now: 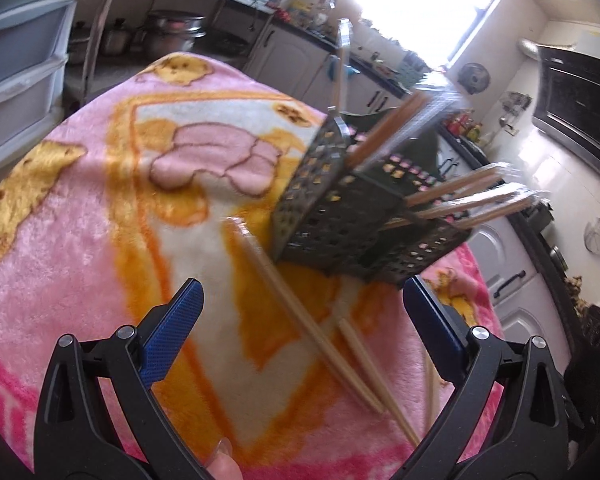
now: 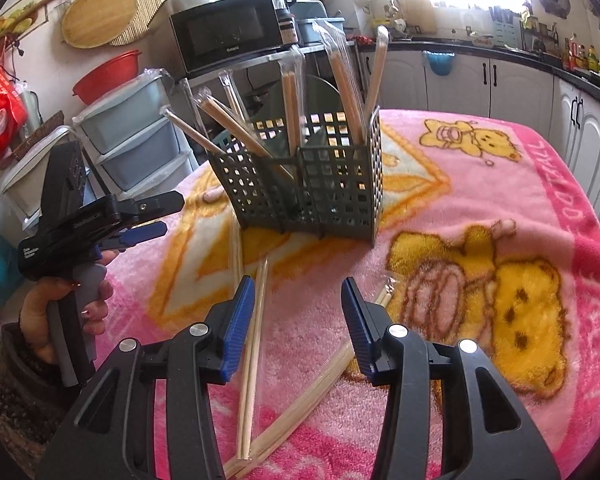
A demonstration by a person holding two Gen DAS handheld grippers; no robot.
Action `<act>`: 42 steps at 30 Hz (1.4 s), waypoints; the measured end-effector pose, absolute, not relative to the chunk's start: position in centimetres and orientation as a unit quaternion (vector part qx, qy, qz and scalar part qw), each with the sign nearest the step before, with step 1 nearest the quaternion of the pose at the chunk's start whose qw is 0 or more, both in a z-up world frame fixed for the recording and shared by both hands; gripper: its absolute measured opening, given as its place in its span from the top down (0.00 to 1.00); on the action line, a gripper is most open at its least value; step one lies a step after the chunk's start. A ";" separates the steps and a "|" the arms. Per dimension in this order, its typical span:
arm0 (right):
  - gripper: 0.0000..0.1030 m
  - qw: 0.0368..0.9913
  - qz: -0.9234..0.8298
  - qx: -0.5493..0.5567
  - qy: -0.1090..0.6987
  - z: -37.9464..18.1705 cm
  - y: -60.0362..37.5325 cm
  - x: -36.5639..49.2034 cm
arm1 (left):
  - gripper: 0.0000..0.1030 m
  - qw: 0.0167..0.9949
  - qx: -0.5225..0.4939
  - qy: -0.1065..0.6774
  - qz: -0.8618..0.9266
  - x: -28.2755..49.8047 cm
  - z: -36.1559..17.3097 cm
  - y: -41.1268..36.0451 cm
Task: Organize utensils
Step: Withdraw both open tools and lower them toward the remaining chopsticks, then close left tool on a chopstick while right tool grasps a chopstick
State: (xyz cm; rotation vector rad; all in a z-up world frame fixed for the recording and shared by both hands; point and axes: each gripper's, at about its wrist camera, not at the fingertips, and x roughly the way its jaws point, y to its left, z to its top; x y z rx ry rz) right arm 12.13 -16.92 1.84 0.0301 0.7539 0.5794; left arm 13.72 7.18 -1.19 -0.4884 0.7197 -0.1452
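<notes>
Right tongs (image 2: 298,312) low in frame, apart, empty, above wrapped chopsticks (image 2: 252,360) lying loose on the pink blanket (image 2: 500,168). Left tongs (image 1: 302,312) apart, empty. Beyond, mid-frame: grey utensil basket (image 2: 312,192) holding upright chopstick packets.

My left gripper (image 1: 302,308) fills the lower frame, jaws spread wide, nothing between them. My right gripper (image 2: 298,308) sits lower centre, jaws apart, empty. My left hand (image 2: 66,308) grips its handle at left.
</notes>
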 end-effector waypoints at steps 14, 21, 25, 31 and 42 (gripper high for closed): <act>0.58 0.880 0.245 0.026 0.405 -0.7 -17.6 13.8 | 0.57 0.867 -0.314 0.384 -0.051 18.4 -4.8 10.7; 0.58 0.868 0.235 0.051 0.434 -2.5 -18.1 15.2 | 0.60 0.857 -0.333 0.390 -0.047 20.6 -5.6 11.7; 0.58 0.861 0.233 0.068 0.447 -3.3 -18.0 16.0 | 0.65 0.851 -0.343 0.395 -0.047 21.6 -6.2 11.9; 0.59 0.860 0.226 0.078 0.452 -3.7 -18.3 16.5 | 0.67 0.848 -0.342 0.401 -0.049 22.6 -6.6 11.7; 0.78 0.856 0.214 0.089 0.463 -4.3 -18.9 17.1 | 0.95 0.856 -0.315 0.410 -0.029 24.2 -7.4 11.8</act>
